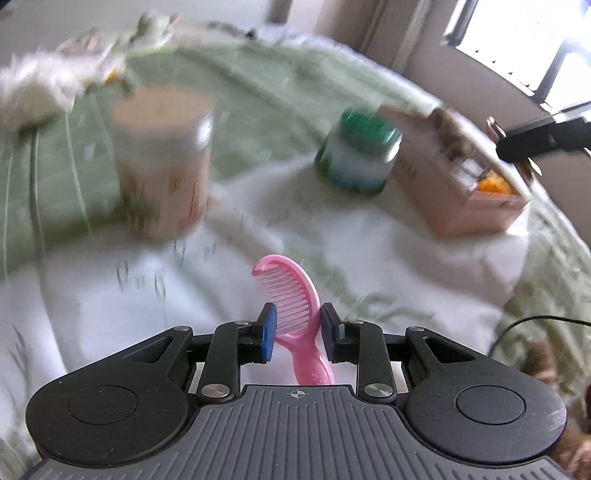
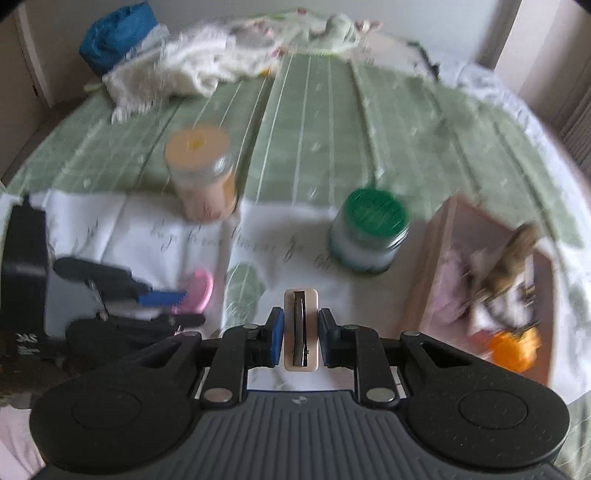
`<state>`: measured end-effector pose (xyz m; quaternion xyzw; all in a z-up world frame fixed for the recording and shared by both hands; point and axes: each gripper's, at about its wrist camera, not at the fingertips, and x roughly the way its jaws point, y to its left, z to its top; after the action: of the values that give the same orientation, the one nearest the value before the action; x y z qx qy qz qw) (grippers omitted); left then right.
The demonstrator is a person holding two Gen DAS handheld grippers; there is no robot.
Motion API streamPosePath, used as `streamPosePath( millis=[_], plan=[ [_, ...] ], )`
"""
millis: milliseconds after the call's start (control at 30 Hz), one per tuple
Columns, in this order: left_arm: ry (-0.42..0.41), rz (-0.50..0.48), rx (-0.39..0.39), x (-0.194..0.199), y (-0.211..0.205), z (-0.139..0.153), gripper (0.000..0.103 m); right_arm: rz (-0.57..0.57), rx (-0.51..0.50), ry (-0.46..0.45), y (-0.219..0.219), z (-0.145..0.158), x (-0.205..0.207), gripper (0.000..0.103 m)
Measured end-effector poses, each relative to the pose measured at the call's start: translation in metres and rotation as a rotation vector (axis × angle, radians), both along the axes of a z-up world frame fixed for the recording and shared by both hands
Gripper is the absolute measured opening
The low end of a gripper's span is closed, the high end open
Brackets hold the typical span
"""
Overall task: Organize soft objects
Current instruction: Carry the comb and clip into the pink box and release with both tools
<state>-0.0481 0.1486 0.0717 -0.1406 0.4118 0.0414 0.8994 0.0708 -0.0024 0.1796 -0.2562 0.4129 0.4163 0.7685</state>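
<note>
The left gripper (image 1: 297, 328) has its fingers pinching a pink comb (image 1: 291, 295), teeth fine, handle pointing back. The right gripper (image 2: 300, 328) has its fingers pinching a beige card of hair clips (image 2: 301, 328). Both hang over a white printed cloth (image 2: 147, 236) on a green striped bed (image 2: 332, 129). Only the right wrist view shows the blue bundle (image 2: 118, 33) and the inside of the pink box (image 2: 461, 258).

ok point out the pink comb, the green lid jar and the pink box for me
pink comb (image 1: 291, 295), left wrist view, on its teeth between the gripper fingers
green lid jar (image 2: 376, 212), right wrist view, on the green lid
pink box (image 2: 436, 258), right wrist view, on its left wall
</note>
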Motion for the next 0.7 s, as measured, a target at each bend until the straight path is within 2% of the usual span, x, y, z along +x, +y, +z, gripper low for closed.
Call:
streamPosePath(
  millis=[100, 200, 267, 300, 400, 500, 567, 633, 700],
  plan=[
    [-0.114, -0.078, 0.074, 0.013, -0.001, 0.057, 0.029, -0.031, 0.056, -0.030, -0.019, 0.040, 0.025, 0.019],
    [-0.246, -0.147, 0.076, 0.042, -0.002, 0.121, 0.029, -0.095, 0.132, -0.077, -0.042, 0.071, 0.056, 0.019],
    [-0.282, -0.164, 0.099, 0.070, -0.007, 0.156, 0.029, -0.147, 0.170, -0.114, -0.057, 0.084, 0.078, 0.019],
    [-0.297, -0.169, 0.098, 0.085, -0.009, 0.171, 0.029, -0.172, 0.187, -0.125, -0.065, 0.088, 0.088, 0.019],
    [-0.322, -0.199, 0.025, 0.138, -0.021, 0.202, 0.029, -0.236, 0.238, -0.149, -0.089, 0.094, 0.114, 0.019],
    [-0.317, -0.261, -0.079, 0.191, -0.044, 0.202, 0.030, -0.296, 0.279, -0.149, -0.116, 0.088, 0.139, 0.019],
    [-0.253, -0.290, -0.161, 0.228, -0.062, 0.178, 0.030, -0.339, 0.283, -0.115, -0.131, 0.072, 0.159, 0.020],
    [-0.181, -0.275, -0.212, 0.256, -0.076, 0.143, 0.029, -0.352, 0.287, -0.034, -0.139, 0.050, 0.179, 0.023],
    [-0.128, -0.248, -0.223, 0.269, -0.088, 0.110, 0.029, -0.399, 0.275, 0.012, -0.146, 0.027, 0.194, 0.036]
  ],
)
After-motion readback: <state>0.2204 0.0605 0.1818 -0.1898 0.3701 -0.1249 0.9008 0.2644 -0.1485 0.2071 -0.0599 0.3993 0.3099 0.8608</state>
